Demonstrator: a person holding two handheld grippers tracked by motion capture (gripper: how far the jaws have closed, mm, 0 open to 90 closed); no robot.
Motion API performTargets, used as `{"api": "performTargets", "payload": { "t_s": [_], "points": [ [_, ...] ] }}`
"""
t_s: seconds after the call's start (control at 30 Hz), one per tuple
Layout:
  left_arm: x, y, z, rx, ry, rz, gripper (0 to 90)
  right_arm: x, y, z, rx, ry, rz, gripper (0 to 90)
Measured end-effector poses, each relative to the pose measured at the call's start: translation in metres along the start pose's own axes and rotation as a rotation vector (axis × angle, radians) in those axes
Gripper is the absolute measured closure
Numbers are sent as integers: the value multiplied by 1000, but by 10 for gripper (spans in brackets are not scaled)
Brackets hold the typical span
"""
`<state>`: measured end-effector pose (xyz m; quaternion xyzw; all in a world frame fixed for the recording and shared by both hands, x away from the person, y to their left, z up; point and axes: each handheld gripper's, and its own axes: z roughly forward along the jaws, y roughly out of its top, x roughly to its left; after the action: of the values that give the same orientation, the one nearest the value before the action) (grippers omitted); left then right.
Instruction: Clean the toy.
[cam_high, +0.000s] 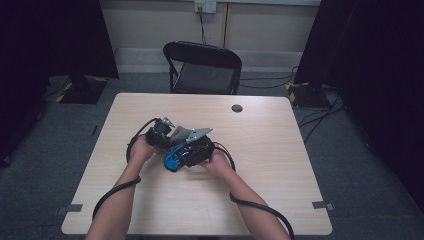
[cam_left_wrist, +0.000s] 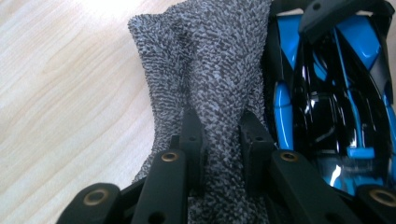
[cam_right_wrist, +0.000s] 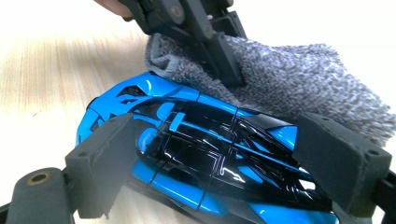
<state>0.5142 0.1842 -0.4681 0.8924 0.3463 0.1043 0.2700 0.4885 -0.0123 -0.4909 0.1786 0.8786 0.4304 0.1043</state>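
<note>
**High view: cloth against toy car, one gripper on each**

High view, middle of the table: the person's two hands meet over a small cluster — the left gripper on the left side, the right gripper just beside it, and a blue and black toy car showing below them. A black folding chair stands beyond the far edge of the table.

In the left gripper view, the left gripper has its jaws pinched tight on a fold of grey speckled cloth, which bunches between the pads and spreads out ahead of them. The cloth lies against the side of the toy car, touching it.

In the right gripper view, the right gripper has its jaws set wide, one foam pad at each end of the toy car — clamped on it lengthwise, the car tilted above the tabletop. Behind the car the cloth rests against its upper side, with the left gripper clamped on its near edge.
</note>
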Motion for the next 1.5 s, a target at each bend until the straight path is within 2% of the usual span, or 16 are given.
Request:
{"api": "performTargets", "payload": {
  "t_s": [0.2, 0.37, 0.67, 1.0, 1.17, 1.5],
  "points": [
    [2, -10, -8, 9, -8, -1, 748, 0, 0, 0, 0, -1, -3, 130],
    [3, -21, -15, 4, -14, -17, 747, 0, 0, 0, 3, -1, 0, 130],
    [1, -39, -28, 12, -6, -21, 745, 0, -1, 0, -3, -2, -1, 130],
    [-9, -61, -44, 4, -3, -60, 740, 1, 0, 0, 4, -7, 0, 130],
    [-15, -70, -51, -4, -30, -110, 739, 2, 1, -1, 8, -12, 1, 131],
    [-28, -90, -66, -10, -52, -110, 738, 3, 2, 0, 15, -12, 1, 132]
  ]
}}
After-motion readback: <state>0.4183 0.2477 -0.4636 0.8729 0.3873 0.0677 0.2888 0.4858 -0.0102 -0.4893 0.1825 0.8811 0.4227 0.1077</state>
